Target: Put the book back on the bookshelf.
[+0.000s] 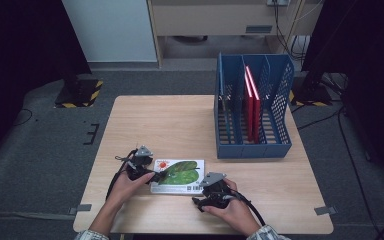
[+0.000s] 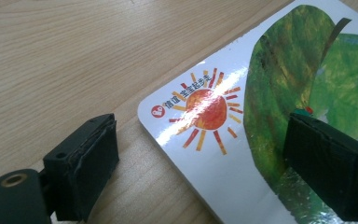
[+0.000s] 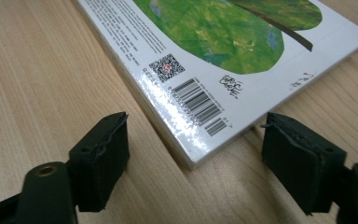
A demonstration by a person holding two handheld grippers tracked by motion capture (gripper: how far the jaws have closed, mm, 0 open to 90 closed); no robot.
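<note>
Our flat white picture book with the green leaf (image 1: 178,176) lies low in the frame on the pale wooden worktop (image 1: 180,125). Both sets of fingers stand apart, left gripper (image 1: 156,175) and right gripper (image 1: 206,189). We should pinch its corners gently together.

The high view looks forward and down from above the person's side, taking in the whole table (image 1: 180,120) from fairly far off. Each gripper view sits low and close, looking along its own jaws — the left at the book's (image 2: 261,116) sun corner, the right at its barcode corner. All three share the book (image 1: 177,176) near the front edge.
</note>
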